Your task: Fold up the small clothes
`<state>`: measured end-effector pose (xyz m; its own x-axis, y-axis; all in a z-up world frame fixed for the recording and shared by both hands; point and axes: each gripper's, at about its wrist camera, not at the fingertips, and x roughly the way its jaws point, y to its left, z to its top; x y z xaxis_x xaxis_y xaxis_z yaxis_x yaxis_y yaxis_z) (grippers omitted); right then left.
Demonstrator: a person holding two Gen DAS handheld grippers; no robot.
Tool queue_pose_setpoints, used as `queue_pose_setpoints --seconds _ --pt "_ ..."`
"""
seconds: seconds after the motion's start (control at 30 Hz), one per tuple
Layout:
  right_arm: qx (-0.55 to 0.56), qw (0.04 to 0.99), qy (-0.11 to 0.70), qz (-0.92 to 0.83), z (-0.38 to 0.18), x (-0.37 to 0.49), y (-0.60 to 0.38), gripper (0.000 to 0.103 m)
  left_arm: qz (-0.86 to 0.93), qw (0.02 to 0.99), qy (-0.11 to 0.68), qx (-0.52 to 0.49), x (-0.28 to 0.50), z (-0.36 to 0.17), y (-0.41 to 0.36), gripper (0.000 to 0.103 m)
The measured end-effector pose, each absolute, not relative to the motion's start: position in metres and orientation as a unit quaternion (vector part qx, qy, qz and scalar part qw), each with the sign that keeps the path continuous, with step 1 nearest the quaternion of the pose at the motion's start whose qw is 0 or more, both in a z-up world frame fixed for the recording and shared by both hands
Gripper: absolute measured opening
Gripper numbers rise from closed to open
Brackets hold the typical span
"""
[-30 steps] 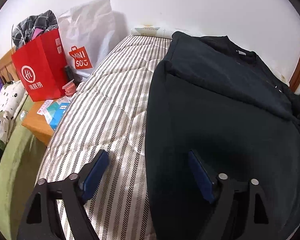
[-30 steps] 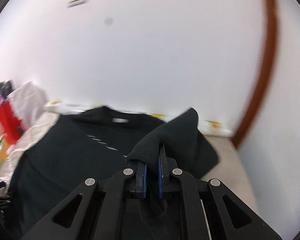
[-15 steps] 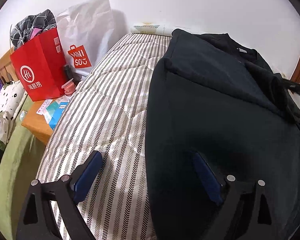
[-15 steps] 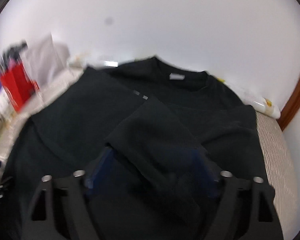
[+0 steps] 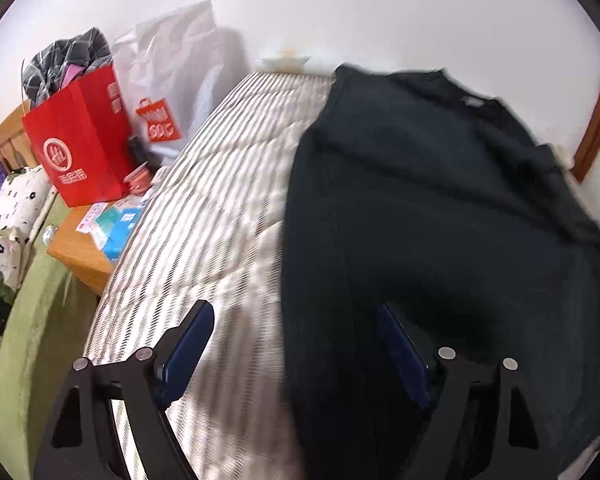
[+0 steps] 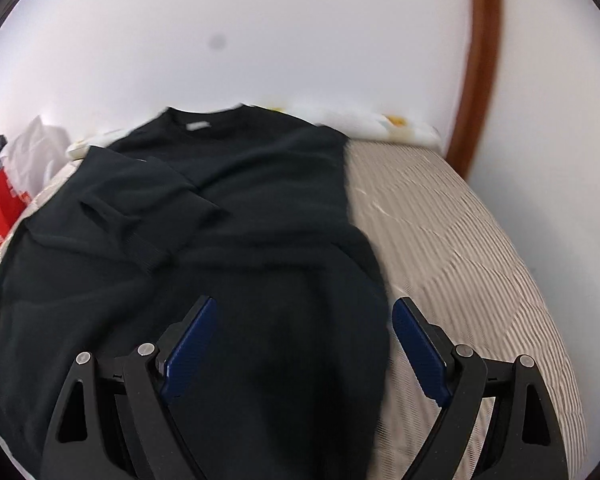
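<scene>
Striped bed point(image 5: 228, 184), lengthwise. Black sweater point(image 6: 260, 216) spread flat on bed, one sleeve apparently folded across chest. Red bag point(image 5: 80, 148) beside bed. Left gripper point(image 5: 296, 340) fingers apart over sweater edge. Right gripper point(image 6: 304, 336) fingers apart, empty.

Setting: a home bedroom. A bed point(image 5: 228, 184) with a striped quilted cover was seen set against a white wall point(image 5: 340, 12). A wooden bedside cabinet point(image 5: 80, 248) was crowded with a red paper shopping bag point(image 5: 76, 140) stuffed with clothing, a white shop bag point(image 5: 172, 72) and small packets. A flower-printed pillow point(image 5: 12, 216) and a green blanket point(image 5: 36, 320) were noted alongside.
</scene>
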<state>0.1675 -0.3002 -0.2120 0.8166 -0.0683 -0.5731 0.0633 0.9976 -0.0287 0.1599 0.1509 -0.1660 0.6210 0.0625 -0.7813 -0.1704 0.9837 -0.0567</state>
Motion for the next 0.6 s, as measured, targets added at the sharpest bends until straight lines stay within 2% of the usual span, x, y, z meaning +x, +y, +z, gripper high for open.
queue_pose_setpoints --seconds 0.1,0.27,0.37,0.6 --pt "0.022 0.953 0.300 -0.046 -0.221 0.167 -0.321 0.087 0.029 0.911 0.407 -0.051 0.167 -0.139 0.118 0.081" --pt "0.052 0.935 0.348 -0.039 -0.243 0.183 -0.332 0.063 -0.043 0.915 0.399 -0.038 0.198 -0.118 0.041 0.081" --pt "0.049 0.927 0.369 -0.039 -0.254 0.191 -0.331 0.058 -0.073 0.917 0.393 -0.009 0.214 -0.117 -0.011 0.081" --pt "0.046 0.926 0.374 -0.036 -0.258 0.196 -0.331 0.058 -0.119 0.904 0.408 0.044 0.254 -0.138 -0.103 0.081"
